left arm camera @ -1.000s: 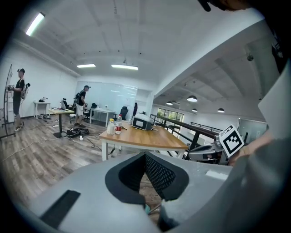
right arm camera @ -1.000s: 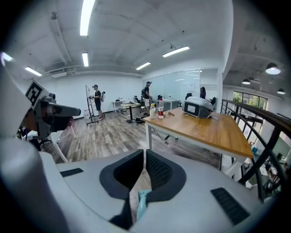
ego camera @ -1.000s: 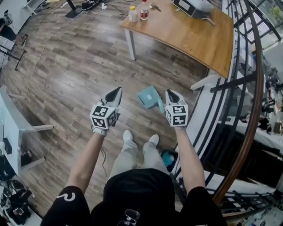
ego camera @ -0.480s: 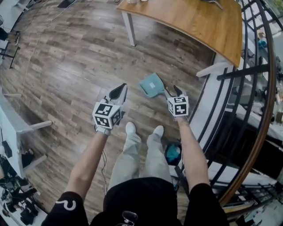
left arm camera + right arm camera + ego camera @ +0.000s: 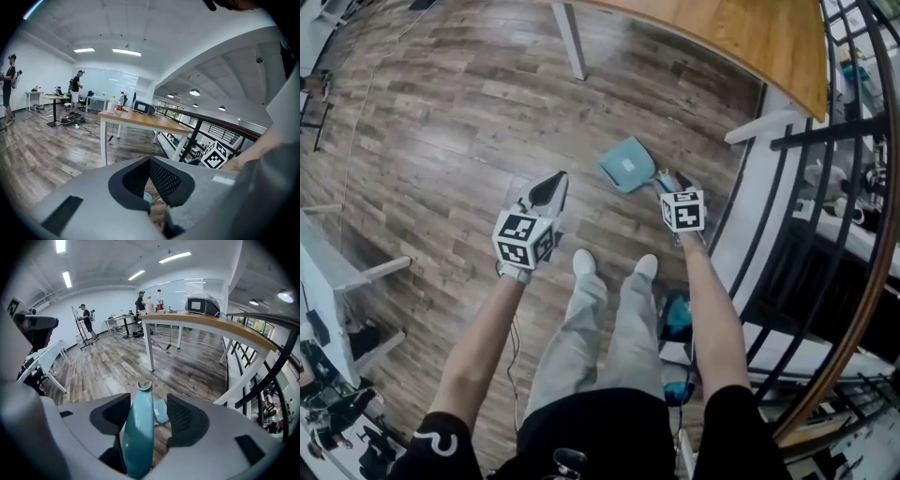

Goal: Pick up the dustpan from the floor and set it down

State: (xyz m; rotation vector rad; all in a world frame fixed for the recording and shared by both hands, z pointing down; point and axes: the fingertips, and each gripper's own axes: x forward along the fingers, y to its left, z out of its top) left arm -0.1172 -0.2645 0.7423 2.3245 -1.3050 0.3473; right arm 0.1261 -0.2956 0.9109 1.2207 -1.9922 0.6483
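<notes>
The teal dustpan (image 5: 628,164) lies on the wooden floor ahead of the person's feet, its handle pointing back into my right gripper (image 5: 670,181). In the right gripper view the handle (image 5: 139,427) stands up between the jaws of my right gripper (image 5: 147,401), which are opening. It leans against the left pad with a clear gap to the right pad, and the pan (image 5: 160,411) shows below. My left gripper (image 5: 551,183) hangs to the left of the dustpan, shut and holding nothing. The left gripper view shows the pads of the left gripper (image 5: 150,161) meeting at the tip.
A wooden table (image 5: 750,37) on white legs stands beyond the dustpan. A black railing (image 5: 853,187) and a white bar (image 5: 769,127) run along the right. A teal object (image 5: 678,319) lies by the right foot. Several people stand far off across the room (image 5: 75,91).
Both grippers have sunk towards the floor. The dustpan went down with the right gripper and now rests on the floor, and the right jaws have opened off its handle.
</notes>
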